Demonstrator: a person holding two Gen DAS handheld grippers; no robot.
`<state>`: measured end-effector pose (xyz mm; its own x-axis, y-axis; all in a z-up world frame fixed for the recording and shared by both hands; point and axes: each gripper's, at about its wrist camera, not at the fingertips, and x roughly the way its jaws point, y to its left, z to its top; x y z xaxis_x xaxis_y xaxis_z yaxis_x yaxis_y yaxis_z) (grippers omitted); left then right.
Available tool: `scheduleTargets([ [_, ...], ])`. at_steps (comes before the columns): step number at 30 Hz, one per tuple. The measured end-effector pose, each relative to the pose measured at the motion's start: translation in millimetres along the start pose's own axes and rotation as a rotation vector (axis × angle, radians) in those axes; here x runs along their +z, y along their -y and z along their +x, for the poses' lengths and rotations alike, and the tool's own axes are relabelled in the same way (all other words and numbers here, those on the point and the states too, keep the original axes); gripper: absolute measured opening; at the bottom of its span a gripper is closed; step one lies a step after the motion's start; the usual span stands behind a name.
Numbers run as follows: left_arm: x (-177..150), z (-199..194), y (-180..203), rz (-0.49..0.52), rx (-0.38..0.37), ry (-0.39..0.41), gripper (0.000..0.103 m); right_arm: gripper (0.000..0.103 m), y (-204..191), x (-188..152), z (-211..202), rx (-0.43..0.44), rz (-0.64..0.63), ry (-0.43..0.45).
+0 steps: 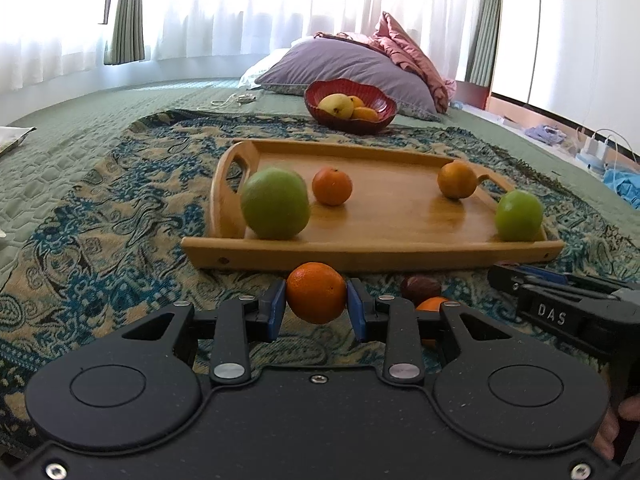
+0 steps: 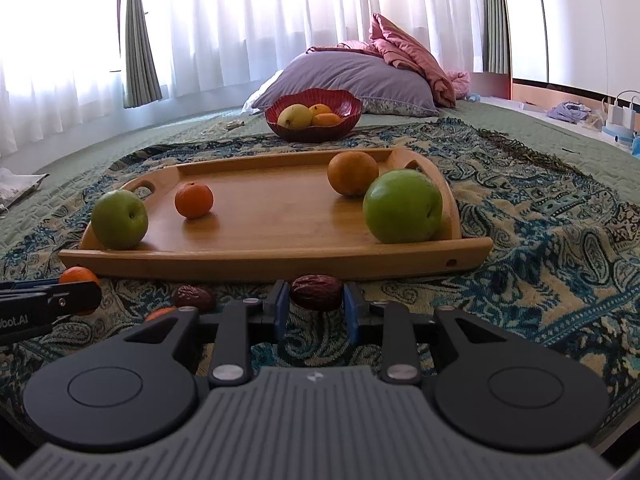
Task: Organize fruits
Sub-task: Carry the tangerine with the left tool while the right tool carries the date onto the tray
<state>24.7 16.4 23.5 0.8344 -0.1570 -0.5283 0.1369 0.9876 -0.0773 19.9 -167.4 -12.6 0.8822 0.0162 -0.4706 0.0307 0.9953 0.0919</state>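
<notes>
My left gripper [image 1: 316, 300] is shut on an orange [image 1: 316, 292], held just in front of the wooden tray [image 1: 372, 254]. My right gripper [image 2: 316, 300] is shut on a dark red date [image 2: 316, 292] before the tray [image 2: 276, 264]. On the tray sit two green apples [image 1: 275, 203] [image 1: 519, 216] and two oranges [image 1: 332, 186] [image 1: 457, 180]. A second date [image 2: 194, 298] and another orange [image 2: 160, 314] lie on the patterned blanket between the grippers. The right gripper shows at the right edge of the left wrist view [image 1: 560, 304].
A red bowl [image 2: 352, 110] with a yellow fruit and oranges stands behind the tray. Pillows [image 2: 348, 76] lie beyond it on the green bedspread. Curtains hang at the back. Chargers and clutter [image 2: 620, 118] sit at the far right.
</notes>
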Motion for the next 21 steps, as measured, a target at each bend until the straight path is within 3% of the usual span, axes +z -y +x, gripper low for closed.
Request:
scheduleTargets([
  [21, 48.1, 34.5, 39.0, 0.014, -0.071, 0.038, 0.031, 0.034, -6.0, 32.3, 4.3, -0.006, -0.049, 0.09],
])
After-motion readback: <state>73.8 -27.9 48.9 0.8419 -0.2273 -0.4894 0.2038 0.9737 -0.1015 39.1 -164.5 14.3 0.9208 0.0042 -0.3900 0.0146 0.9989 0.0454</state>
